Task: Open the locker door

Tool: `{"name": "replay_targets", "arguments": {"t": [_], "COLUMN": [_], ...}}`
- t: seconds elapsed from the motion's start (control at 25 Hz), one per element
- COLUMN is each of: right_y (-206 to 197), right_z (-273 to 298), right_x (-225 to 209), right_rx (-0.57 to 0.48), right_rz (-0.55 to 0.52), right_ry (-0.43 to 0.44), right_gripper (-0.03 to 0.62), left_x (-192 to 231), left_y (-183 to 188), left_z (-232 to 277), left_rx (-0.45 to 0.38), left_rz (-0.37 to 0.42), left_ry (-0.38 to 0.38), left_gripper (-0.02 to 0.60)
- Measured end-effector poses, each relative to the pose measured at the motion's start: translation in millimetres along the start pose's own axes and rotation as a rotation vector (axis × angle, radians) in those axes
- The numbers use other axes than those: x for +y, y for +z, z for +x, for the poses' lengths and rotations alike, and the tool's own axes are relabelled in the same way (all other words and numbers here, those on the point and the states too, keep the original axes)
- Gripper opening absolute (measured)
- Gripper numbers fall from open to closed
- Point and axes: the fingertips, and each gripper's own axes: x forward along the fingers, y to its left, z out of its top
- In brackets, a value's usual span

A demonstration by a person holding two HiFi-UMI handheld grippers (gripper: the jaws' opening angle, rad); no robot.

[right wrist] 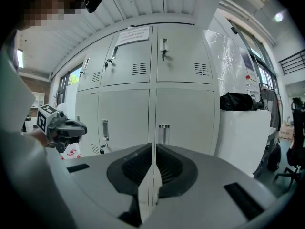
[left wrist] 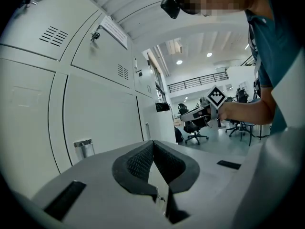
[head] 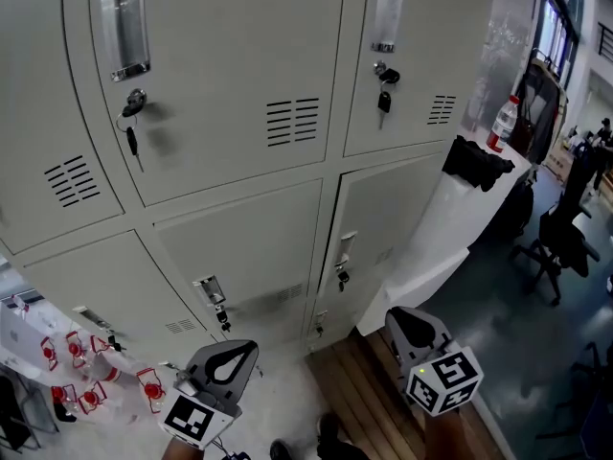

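A wall of grey lockers (head: 239,56) fills the head view, all doors closed. Keys hang in the two upper doors' locks (head: 131,113) (head: 383,80). The lower doors carry small metal handles (head: 211,290) (head: 343,252). My left gripper (head: 225,357) is low at the left, short of the lockers, shut and holding nothing. My right gripper (head: 417,329) is low at the right, also shut and holding nothing. In the right gripper view the shut gripper (right wrist: 154,149) faces the lower doors, whose handles (right wrist: 163,133) lie straight ahead. In the left gripper view the shut gripper (left wrist: 153,147) runs alongside the lockers (left wrist: 95,109).
A white counter (head: 450,218) stands right of the lockers with a black bag (head: 476,161) and a water bottle (head: 502,123) on it. An office chair (head: 560,242) stands further right. Red-printed plastic bags (head: 86,372) lie at the lower left. Wooden flooring (head: 359,391) is below.
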Motion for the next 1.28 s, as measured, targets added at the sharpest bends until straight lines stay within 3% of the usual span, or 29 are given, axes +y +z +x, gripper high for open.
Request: {"name": "replay_targets", "arguments": {"t": [1.28], "right_y": [-5.4], "right_z": [108.9], "right_x": [-15.0], "right_rx": [-0.001], "right_rz": [-0.006], "right_ry": [0.179], "right_gripper": [0.04], "left_x": [22.7], "left_y": [-48.7], "left_z": [42.4], "left_rx": [0.102], "left_rz": [-0.07], "left_ry": [0.097], "left_gripper": [0.017]}}
